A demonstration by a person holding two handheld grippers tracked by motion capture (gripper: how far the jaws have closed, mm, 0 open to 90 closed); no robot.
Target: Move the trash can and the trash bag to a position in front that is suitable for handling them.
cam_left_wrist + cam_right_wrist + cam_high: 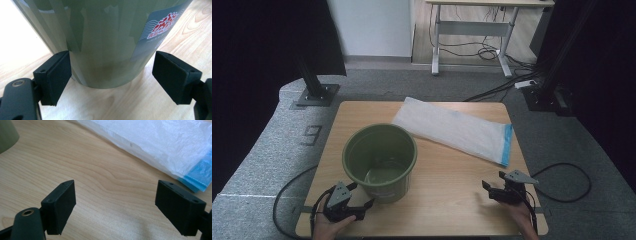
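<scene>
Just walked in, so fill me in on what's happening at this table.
A person holds a hand-held gripper in each hand. The left hand-held gripper, jaws open, sits at the base of the green bucket, straddling it. The right hand-held gripper is open over bare table, near the folded white plastic bag.

- the left gripper (353,192) is sitting low at the person's left hand (328,226), its jaws spreading wide, nothing pinched between its pads (58,75).
- the right gripper (493,184) is resting in the right hand (521,212), jaws gaping wide, pads (63,203) gripping nothing.
</scene>
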